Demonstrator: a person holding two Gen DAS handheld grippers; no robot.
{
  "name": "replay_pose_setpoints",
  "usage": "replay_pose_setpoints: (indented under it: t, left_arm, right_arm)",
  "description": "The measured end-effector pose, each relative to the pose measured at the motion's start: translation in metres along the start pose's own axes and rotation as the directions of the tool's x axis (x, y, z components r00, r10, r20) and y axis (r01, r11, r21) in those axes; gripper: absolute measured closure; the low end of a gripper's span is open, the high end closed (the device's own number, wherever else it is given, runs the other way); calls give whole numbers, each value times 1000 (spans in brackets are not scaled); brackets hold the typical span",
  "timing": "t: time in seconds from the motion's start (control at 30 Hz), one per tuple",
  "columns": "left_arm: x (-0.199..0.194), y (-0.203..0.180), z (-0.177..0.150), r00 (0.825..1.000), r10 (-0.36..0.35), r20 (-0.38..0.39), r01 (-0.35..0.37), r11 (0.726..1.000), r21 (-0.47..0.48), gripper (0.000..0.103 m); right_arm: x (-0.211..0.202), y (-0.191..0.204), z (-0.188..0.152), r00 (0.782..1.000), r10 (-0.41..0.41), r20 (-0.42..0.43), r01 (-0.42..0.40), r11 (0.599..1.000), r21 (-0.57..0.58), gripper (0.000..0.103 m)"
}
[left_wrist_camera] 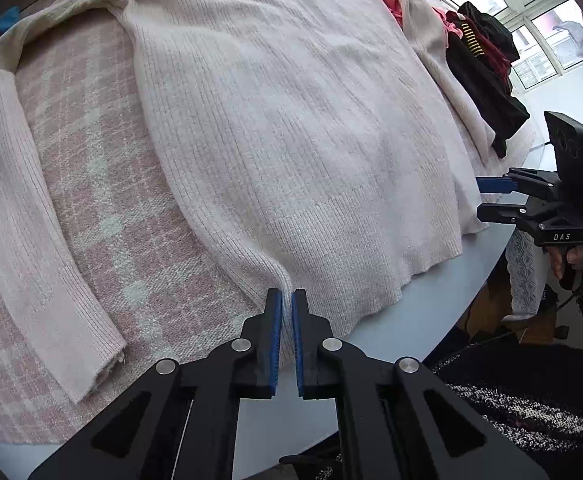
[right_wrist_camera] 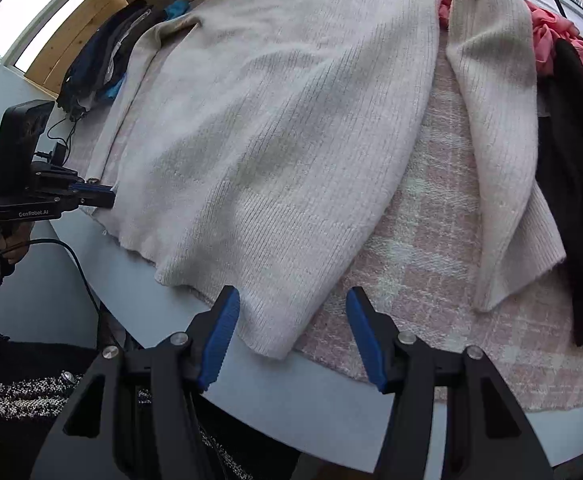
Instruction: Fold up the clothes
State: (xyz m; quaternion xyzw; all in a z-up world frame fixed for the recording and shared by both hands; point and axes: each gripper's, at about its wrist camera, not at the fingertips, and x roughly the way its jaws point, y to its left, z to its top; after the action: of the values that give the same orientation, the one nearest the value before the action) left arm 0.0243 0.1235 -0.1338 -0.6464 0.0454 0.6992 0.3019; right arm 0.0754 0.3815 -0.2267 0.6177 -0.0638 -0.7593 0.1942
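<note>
A cream ribbed sweater lies spread face-up on a pink checked cloth covering a pale blue table, its hem at the table's near edge. The left gripper is nearly closed, its blue pads pinching a raised fold of the sweater's hem corner, just above the cloth's near border. The right gripper stands wide open, its fingers straddling the opposite hem corner without clamping it; the knit hangs slightly over the cloth's edge between the blue pads. In each wrist view the other gripper shows level at the far side of the sweater, held by a hand in a dark speckled sleeve. One sleeve of the sweater curves out across the cloth beside the left gripper; the other lies straight along the sweater's right side, apart from the body. Beyond that sleeve sit a black garment and pink clothes; dark folded clothes are stacked past the sweater's left shoulder. Bare table runs along the hem.
</note>
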Motion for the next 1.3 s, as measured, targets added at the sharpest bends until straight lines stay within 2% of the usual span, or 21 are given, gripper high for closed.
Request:
replay_pose_setpoints:
  t: [0.03,0.07,0.17,0.27,0.37,0.43,0.5,0.57,0.67,0.7,0.77,0.83,0.9,0.93,1.07,1.13,1.3]
  left_arm:
    - [-9,0,0,1000,1,15,-1,1000,-1,100]
    - [-19,1,-1,1000,2,31,-2,1000,-3,100]
    - [-47,2,-2,997,5,77,-5,1000,-7,100]
    - [-75,3,-2,992,9,123,-7,1000,-11,100]
    - [-104,4,-3,986,12,169,-10,1000,-15,100]
    - [-112,7,-5,983,20,182,-16,1000,-22,100]
    - [-105,15,-8,985,36,170,-30,999,-34,100]
    - [-97,22,-11,986,51,157,-44,998,-47,100]
    - [-86,33,-15,988,74,138,-66,996,-65,100]
    - [-82,36,-17,988,82,131,-73,995,-71,100]
    - [-75,44,-20,988,97,118,-88,993,-82,100]
    - [-67,51,-23,988,112,105,-102,990,-94,100]
    - [-60,58,-26,988,127,91,-117,988,-105,100]
    - [-56,62,-27,987,134,84,-124,986,-111,100]
    - [-57,88,-26,970,240,50,-230,962,-144,103]
    - [-59,100,-27,978,206,43,-196,966,-169,103]
    - [-55,97,-22,981,193,16,-189,972,-137,103]
  right_arm:
    - [1,0,-1,1000,18,-6,-18,1000,4,77]
    - [2,0,-1,999,34,-11,-34,999,10,98]
    - [-16,-7,0,997,76,22,-77,995,58,99]
    - [-65,-3,6,992,81,100,-86,995,47,99]
    - [-127,17,12,983,10,183,-1,999,-48,99]
    - [-146,24,21,981,-82,177,100,990,-98,99]
    - [-140,23,25,982,-132,133,149,980,-130,99]
    - [-112,11,26,989,-136,61,143,983,-115,99]
    - [-53,-6,15,990,-121,-79,117,992,-52,97]
    - [-45,-14,11,992,-75,-97,75,997,-5,97]
    - [-43,-28,8,996,-9,-90,16,997,76,96]
    - [-54,-38,8,999,-24,-48,29,994,101,91]
    - [-64,-46,7,999,-38,-7,38,992,116,81]
    - [-66,-49,6,999,-33,5,32,992,118,80]
    - [-57,-47,-1,998,-62,4,61,995,78,80]
    - [-48,-43,-4,999,-36,6,36,996,77,80]
    - [-37,-35,-3,999,4,40,-8,996,85,80]
